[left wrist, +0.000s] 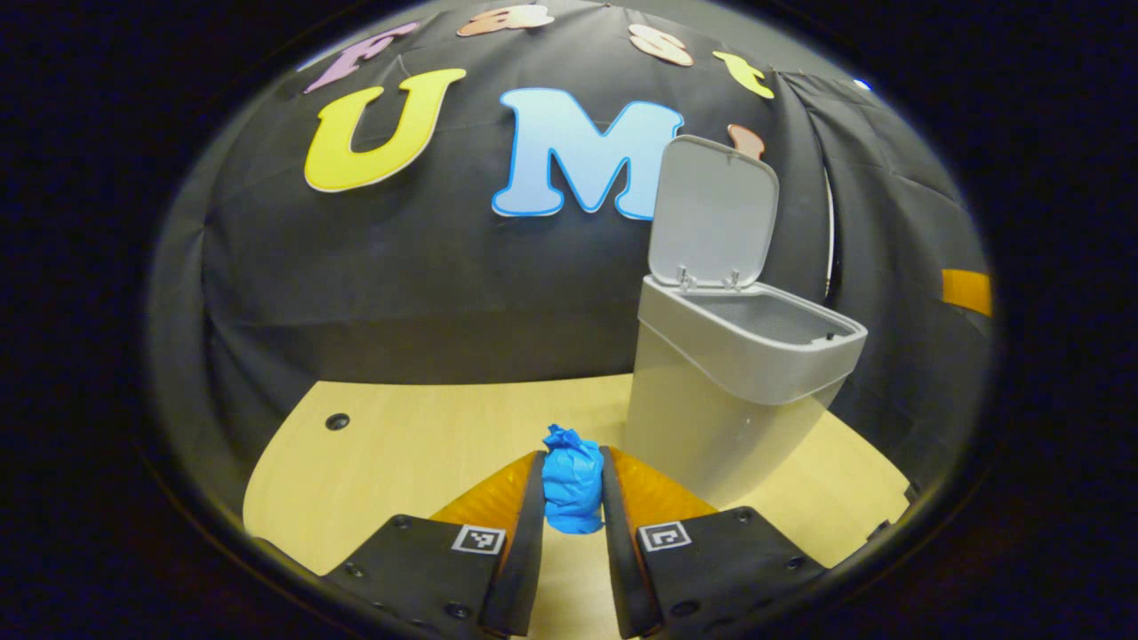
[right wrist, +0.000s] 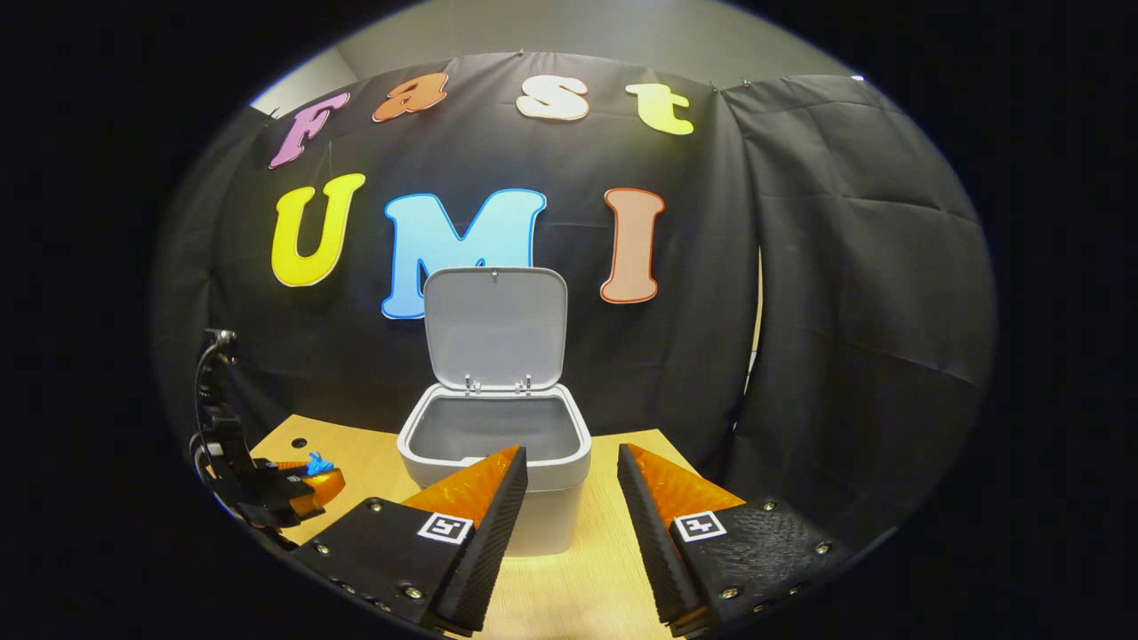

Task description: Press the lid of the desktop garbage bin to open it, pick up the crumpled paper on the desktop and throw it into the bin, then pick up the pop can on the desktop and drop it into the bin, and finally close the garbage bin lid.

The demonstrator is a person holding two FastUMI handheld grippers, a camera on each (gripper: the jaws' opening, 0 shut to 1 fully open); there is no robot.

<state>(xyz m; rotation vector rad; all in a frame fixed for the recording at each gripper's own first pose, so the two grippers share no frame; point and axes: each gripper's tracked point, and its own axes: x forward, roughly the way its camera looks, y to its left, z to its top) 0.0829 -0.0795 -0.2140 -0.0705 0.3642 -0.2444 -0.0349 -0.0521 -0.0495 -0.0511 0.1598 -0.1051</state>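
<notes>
Blue crumpled paper [left wrist: 572, 480] was seen pinched between the jaws of the left gripper [left wrist: 573, 493], both fingers pressed on its sides, wad standing roughly upright along the finger line. Whether it was lifted off the tabletop [left wrist: 400, 453] or resting on it could not be told. In the right gripper view the same wad [right wrist: 316, 463] was seen held in the left gripper [right wrist: 293, 487], low at the left, well apart from the bin.

Key relation: the garbage bin [left wrist: 725, 400] was placed ahead and to the right of the left jaws, with its lid [left wrist: 711, 213] swung fully up and the mouth exposed. The bin rim was judged higher than the paper, so a lift and a rightward carry would be needed before release. The left gripper was the one committed to the job.

The right gripper [right wrist: 572, 524] was held with jaws spread apart and nothing between them, directly facing the bin [right wrist: 494, 444], just short of it.

Surface: light wood-look tabletop, a small dark hole [left wrist: 337, 421] noted at the left. Black cloth wall behind. The pop can was not made out.
</notes>
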